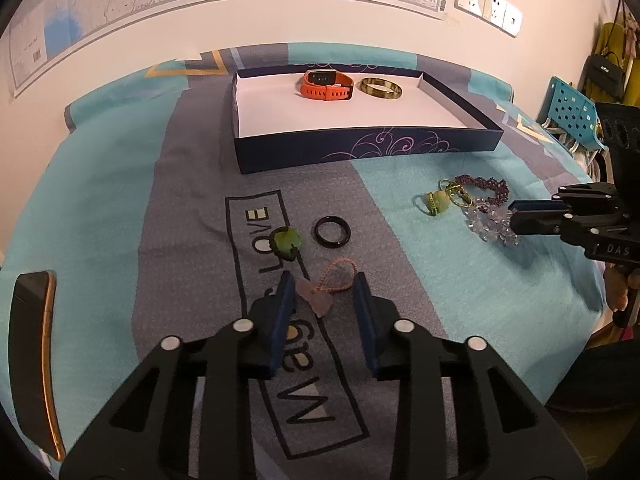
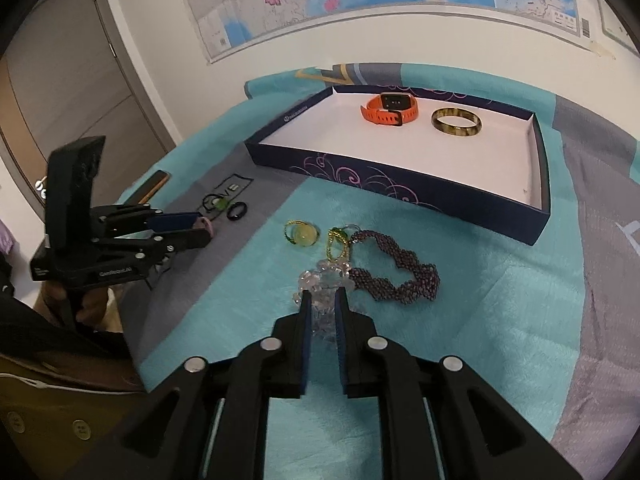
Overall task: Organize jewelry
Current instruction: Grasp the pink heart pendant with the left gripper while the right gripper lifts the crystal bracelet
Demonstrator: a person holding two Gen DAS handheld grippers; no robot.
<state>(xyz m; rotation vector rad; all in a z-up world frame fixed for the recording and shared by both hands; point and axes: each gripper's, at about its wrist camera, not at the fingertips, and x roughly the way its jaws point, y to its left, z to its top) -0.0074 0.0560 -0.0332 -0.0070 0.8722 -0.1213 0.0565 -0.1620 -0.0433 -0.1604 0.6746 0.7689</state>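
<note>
The left gripper (image 1: 322, 294) stands low in the left wrist frame with its jaws apart around a pink pendant on a cord (image 1: 320, 298), the pads not visibly pressing it, and its own body cuts off the cloth below. In the right wrist frame the right gripper (image 2: 323, 312) has narrow jaws on either side of a clear crystal bracelet (image 2: 320, 284), whose near part they hide, so I cannot tell whether they clamp it. The box (image 2: 400, 190) at upper centre holds an orange watch (image 2: 390, 109) and a bangle (image 2: 456, 121); the tangle beside the purple beaded bracelet (image 2: 400, 270) is hard to make out.
</note>
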